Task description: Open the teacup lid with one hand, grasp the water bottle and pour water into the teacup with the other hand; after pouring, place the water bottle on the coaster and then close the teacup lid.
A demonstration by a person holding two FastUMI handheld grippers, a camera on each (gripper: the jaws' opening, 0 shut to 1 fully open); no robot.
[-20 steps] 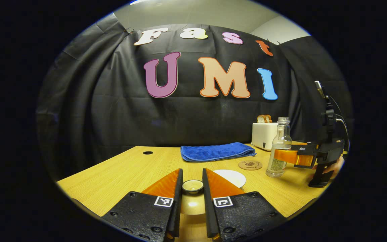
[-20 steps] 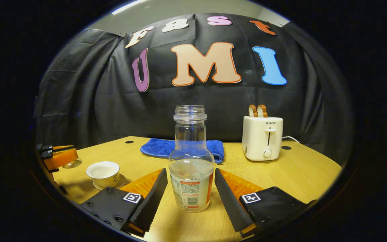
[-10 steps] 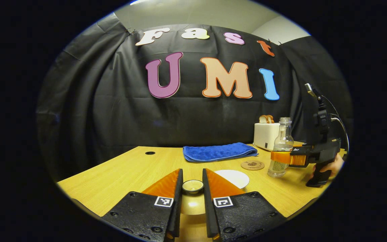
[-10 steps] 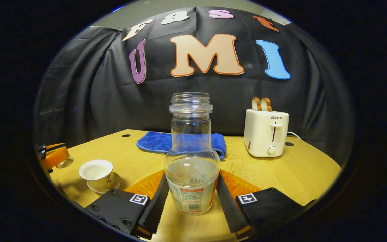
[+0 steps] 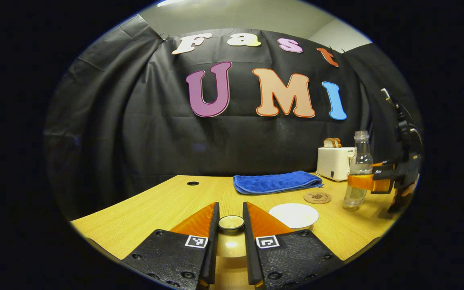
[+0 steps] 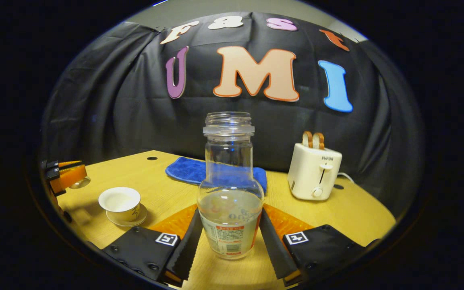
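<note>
The left claw (image 5: 230,225) is closed on the knob of the teacup lid (image 5: 230,222) and holds it off the cup. The right claw (image 6: 228,233) has both fingers pressed on the lower body of the water bottle (image 6: 229,189), at its label. The bottle has no cap and is only partly filled, so I judge it light. It looks like clear, smooth glass or hard plastic, so it can slip and needs a firm grip low on the wide part. The open teacup (image 6: 120,202) stands on its saucer near the left edge of the table (image 6: 357,209). The coaster (image 5: 317,197) lies between the cup and the bottle, nearer the far edge.
</note>
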